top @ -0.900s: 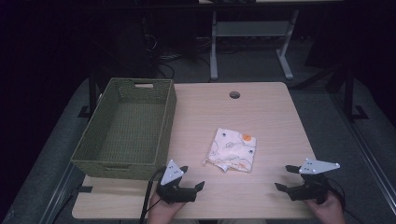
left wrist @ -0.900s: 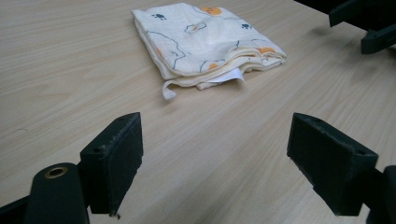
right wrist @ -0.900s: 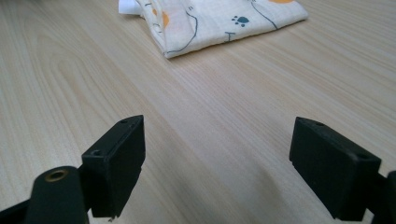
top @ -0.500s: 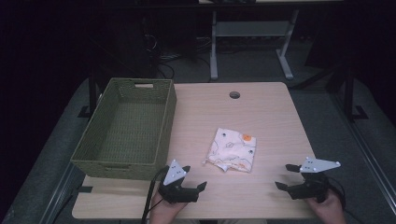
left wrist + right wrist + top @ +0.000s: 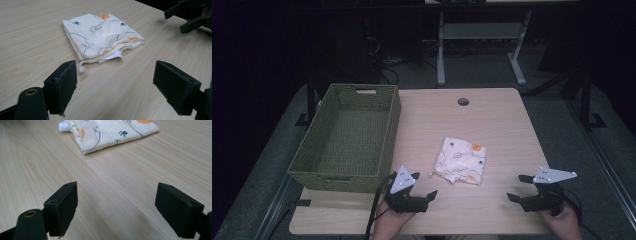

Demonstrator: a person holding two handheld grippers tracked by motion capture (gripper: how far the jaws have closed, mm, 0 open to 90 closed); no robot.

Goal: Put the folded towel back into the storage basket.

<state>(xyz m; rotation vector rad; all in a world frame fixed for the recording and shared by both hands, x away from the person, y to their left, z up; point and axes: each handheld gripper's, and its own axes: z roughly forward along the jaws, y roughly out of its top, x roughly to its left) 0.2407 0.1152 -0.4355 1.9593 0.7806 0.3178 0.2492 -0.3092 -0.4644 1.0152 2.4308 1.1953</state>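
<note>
A folded cloth (cream, paw prints) lies at frame centre on the counter, long axis running upper left to lower right. Bare wood surrounds it. Left gripper and right gripper, lower frame, fingers spread apart, empty. A basket sits left.

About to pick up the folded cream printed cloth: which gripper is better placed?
Probably left. The left gripper sits open, nearer the folded cream printed cloth, facing its loose layered edge. The right gripper, also open, lies farther off across bare wooden table.
</note>
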